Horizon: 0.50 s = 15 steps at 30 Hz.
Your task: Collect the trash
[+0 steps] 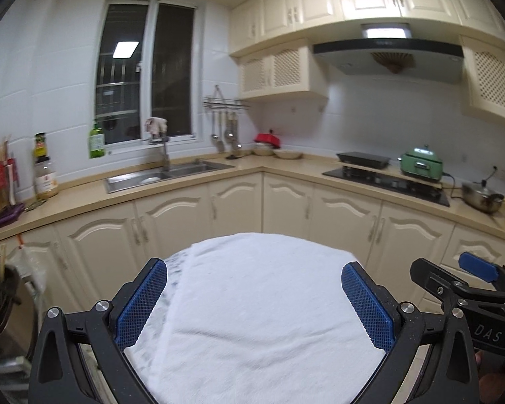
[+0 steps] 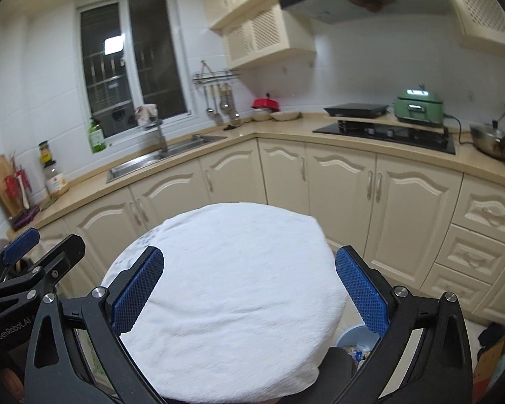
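Observation:
A round table under a white cloth (image 1: pixel 252 320) fills the lower middle of both views (image 2: pixel 232 289). My left gripper (image 1: pixel 254 306) is open and empty above the cloth, its blue pads spread wide. My right gripper (image 2: pixel 249 289) is open and empty above the same cloth. The right gripper shows at the right edge of the left wrist view (image 1: pixel 468 286); the left gripper shows at the left edge of the right wrist view (image 2: pixel 33 269). A light blue bin (image 2: pixel 357 340) with scraps inside stands on the floor under the table's right edge. No loose trash shows on the cloth.
An L-shaped beige counter (image 1: pixel 286 165) runs behind the table with a steel sink (image 1: pixel 165 173), bottles (image 1: pixel 96 141), a black hob (image 1: pixel 387 180), a green cooker (image 1: pixel 421 165) and a steel pot (image 1: pixel 481 197). Cream cabinets stand below. A cardboard box (image 2: pixel 488 357) sits on the floor at right.

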Each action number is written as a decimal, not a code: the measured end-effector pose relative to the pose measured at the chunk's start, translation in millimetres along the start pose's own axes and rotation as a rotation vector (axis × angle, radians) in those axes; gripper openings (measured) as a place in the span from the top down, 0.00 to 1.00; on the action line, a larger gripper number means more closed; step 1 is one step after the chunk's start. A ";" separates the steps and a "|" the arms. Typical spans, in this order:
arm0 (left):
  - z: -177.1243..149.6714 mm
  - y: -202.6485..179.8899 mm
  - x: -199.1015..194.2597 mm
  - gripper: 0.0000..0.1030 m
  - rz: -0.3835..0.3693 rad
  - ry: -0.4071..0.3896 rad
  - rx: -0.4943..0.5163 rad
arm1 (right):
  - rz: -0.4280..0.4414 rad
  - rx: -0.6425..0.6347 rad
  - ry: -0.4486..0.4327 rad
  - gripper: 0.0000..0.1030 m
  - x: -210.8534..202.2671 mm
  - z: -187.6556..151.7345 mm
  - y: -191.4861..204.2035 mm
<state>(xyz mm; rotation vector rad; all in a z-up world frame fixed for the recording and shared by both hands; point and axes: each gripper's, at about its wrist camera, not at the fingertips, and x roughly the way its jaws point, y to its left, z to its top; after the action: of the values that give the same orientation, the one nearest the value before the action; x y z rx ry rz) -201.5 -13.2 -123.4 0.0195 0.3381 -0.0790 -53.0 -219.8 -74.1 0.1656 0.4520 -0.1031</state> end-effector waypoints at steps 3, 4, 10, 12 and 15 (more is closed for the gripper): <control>-11.5 -1.4 -27.1 0.01 0.019 -0.009 -0.004 | 0.010 -0.012 -0.004 0.00 -11.9 -9.3 11.3; -16.1 -2.4 -37.7 0.01 0.023 -0.014 -0.003 | 0.010 -0.014 -0.005 0.00 -15.0 -11.8 14.4; -29.7 -2.8 -60.5 0.01 0.035 -0.028 -0.006 | 0.008 -0.011 -0.042 0.00 -34.0 -25.7 25.4; -34.8 -1.0 -69.6 0.01 0.037 -0.024 -0.011 | 0.002 -0.016 -0.050 0.00 -37.1 -28.1 28.5; -35.3 4.2 -74.3 0.01 0.049 -0.027 -0.014 | 0.000 -0.020 -0.056 0.00 -39.0 -29.9 31.7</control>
<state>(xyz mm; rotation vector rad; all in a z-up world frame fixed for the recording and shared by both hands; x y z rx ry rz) -282.7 -2.4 -132.0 0.0132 0.3112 -0.0285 -96.3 -180.8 -79.0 0.1425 0.3967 -0.1024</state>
